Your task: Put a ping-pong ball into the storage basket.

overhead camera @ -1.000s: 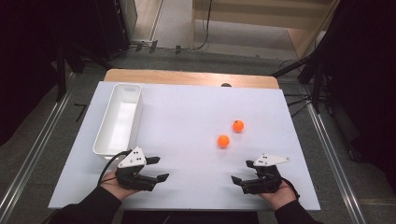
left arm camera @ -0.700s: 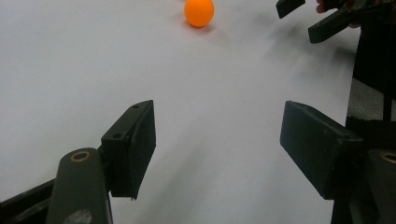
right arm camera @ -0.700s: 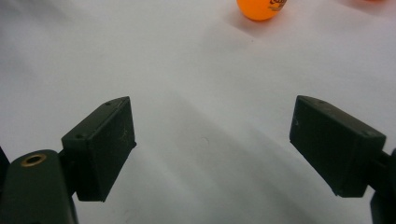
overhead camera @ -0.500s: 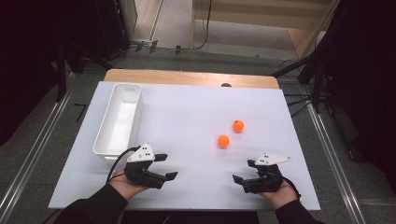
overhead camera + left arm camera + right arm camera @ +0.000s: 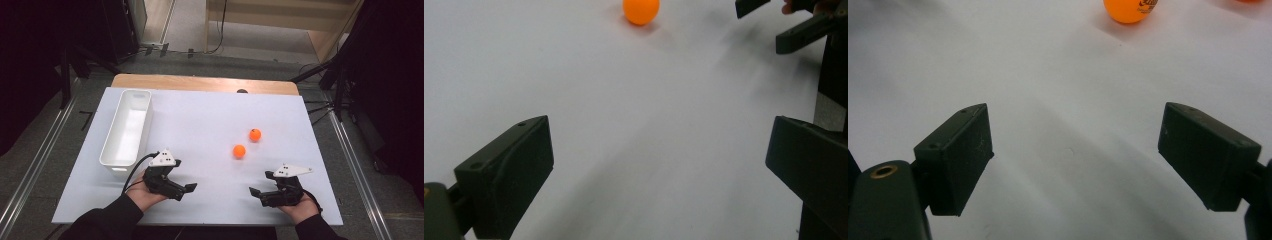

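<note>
High view: my left gripper [image 5: 185, 191] sits in the lower left of the frame and my right gripper [image 5: 256, 193] in the lower right, both low over the white counter [image 5: 200, 125], their tips pointing toward each other across a bare stretch. Two orange balls [image 5: 239, 151] lie right of centre, close together but apart, the farther one [image 5: 255, 134] up and to the right. A long white bin [image 5: 127, 131] stands at the left side of the counter, just above my left hand [image 5: 145, 195].

In the left gripper view my jaws are spread wide with nothing between them; one ball [image 5: 641, 10] rests at the top edge. In the right gripper view my jaws are likewise wide apart and empty, a ball [image 5: 1131, 10] at the top.
</note>
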### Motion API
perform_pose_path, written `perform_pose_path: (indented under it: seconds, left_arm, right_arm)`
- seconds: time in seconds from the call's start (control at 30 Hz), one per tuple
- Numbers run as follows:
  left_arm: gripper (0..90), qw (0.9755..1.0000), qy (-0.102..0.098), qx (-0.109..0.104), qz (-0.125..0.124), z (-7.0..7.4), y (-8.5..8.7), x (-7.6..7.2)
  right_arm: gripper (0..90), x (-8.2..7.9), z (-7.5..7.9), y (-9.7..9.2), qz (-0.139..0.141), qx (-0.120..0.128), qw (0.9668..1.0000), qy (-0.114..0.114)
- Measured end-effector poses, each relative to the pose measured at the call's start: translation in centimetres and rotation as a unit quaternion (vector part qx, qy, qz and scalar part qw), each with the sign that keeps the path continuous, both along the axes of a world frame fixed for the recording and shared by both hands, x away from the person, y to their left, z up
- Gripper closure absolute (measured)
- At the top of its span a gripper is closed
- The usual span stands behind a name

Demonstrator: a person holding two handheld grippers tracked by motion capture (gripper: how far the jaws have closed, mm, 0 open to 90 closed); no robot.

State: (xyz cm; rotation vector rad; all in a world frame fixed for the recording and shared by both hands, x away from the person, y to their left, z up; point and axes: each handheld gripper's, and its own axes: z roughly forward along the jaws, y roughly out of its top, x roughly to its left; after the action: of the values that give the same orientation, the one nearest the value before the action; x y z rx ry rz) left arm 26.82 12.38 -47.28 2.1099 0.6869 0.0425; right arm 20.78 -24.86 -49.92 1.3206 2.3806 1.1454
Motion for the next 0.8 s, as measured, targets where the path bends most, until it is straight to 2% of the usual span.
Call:
perform_pose_path:
  seconds: [0.07,0.13,0.27,0.43,0.8]
  left_arm:
    - [0.0,0.9999,-0.012,-0.004,0.002,0.3,-0.1,0.1]
    - [0.0,0.9999,-0.013,-0.011,0.0,0.4,-0.2,0.2]
    - [0.0,0.9998,-0.019,0.005,0.003,0.3,-0.7,0.4]
    - [0.0,0.9999,-0.005,0.004,0.01,0.3,-0.9,0.9]
    - [0.0,1.0,-0.004,0.004,0.006,0.5,-1.8,1.6]
  right_arm:
    - [12.8,0.0,0.0,0.0,0.0,0.0,1.0,-0.001]
    - [12.8,0.0,0.0,0.0,0.0,0.001,1.0,0.0]
    - [12.8,0.0,0.0,0.0,0.0,0.002,1.0,-0.002]
    - [12.8,0.0,0.0,0.0,0.0,0.003,1.0,-0.002]
    - [12.7,0.2,0.0,0.0,0.005,0.008,1.0,-0.001]
